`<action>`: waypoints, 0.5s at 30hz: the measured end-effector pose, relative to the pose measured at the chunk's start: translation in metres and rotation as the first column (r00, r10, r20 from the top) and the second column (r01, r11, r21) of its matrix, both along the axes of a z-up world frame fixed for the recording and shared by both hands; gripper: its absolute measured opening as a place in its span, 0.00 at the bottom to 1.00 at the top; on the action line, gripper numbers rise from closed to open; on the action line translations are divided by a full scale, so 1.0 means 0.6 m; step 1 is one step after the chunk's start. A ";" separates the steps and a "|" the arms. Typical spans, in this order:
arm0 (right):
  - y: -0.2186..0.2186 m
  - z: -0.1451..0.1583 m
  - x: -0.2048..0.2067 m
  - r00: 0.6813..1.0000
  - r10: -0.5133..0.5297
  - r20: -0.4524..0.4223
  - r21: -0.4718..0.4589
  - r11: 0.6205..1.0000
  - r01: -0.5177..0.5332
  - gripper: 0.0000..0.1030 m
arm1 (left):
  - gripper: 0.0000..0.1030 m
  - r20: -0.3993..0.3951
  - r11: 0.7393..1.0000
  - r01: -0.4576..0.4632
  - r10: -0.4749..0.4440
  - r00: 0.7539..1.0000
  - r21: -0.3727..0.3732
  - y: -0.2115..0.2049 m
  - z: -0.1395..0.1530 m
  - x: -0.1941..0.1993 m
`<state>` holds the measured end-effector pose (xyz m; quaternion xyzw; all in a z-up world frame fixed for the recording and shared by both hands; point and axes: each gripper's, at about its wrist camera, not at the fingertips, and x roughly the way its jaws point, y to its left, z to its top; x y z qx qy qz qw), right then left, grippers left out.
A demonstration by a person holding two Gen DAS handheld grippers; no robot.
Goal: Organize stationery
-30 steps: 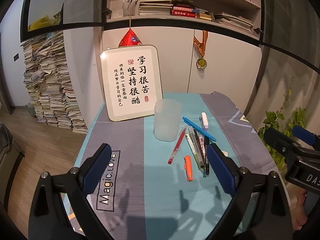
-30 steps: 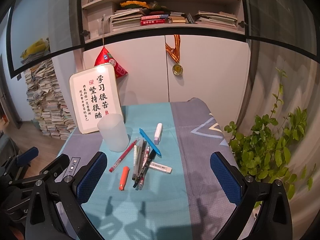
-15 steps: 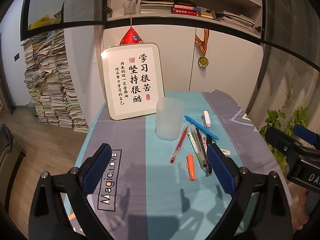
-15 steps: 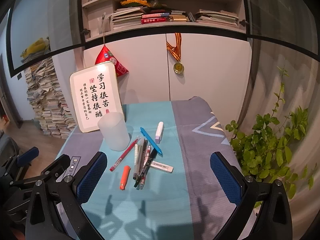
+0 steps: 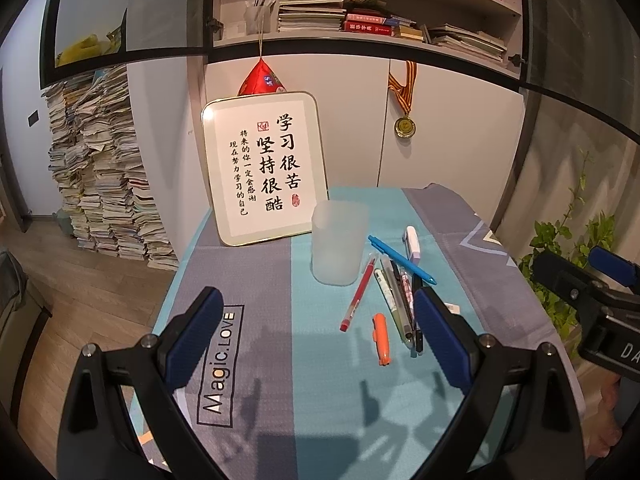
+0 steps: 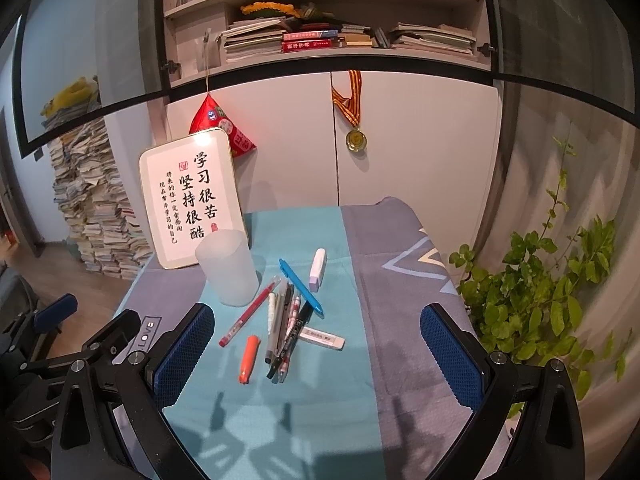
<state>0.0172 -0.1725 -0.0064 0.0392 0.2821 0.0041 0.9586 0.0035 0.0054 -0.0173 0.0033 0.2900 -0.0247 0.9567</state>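
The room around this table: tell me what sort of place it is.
Probably a home study. Wall shelves of stacked books, a tall floor pile of worn workbooks, and a framed white calligraphy board about studying suggest it.

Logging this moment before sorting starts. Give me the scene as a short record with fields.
surface: table under a teal and grey cloth
container: frosted cup, upright, nothing seen inside
loose items: red pen, blue pen, orange marker, eraser, white correction tape, a bundle of pens
left gripper: open, holding nothing
right gripper: open, holding nothing
backdrop: framed calligraphy sign leaning behind the cup
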 end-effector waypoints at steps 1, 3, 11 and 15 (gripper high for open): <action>0.001 0.000 -0.001 1.000 0.000 0.002 0.000 1.000 0.000 1.00 | 0.93 0.002 1.000 0.000 0.000 1.000 0.002 -0.001 0.001 0.000; -0.003 0.008 0.001 1.000 -0.002 0.003 0.003 1.000 0.002 1.00 | 0.93 0.004 1.000 0.002 -0.002 1.000 0.005 -0.003 0.002 0.000; -0.002 0.010 0.001 1.000 -0.008 0.013 -0.004 1.000 0.008 1.00 | 0.92 0.005 1.000 0.000 0.000 1.000 0.010 -0.004 0.004 0.004; 0.004 0.016 0.003 1.000 -0.009 0.023 -0.012 1.000 0.009 1.00 | 0.92 0.001 1.000 -0.001 0.001 1.000 0.008 -0.003 0.002 0.009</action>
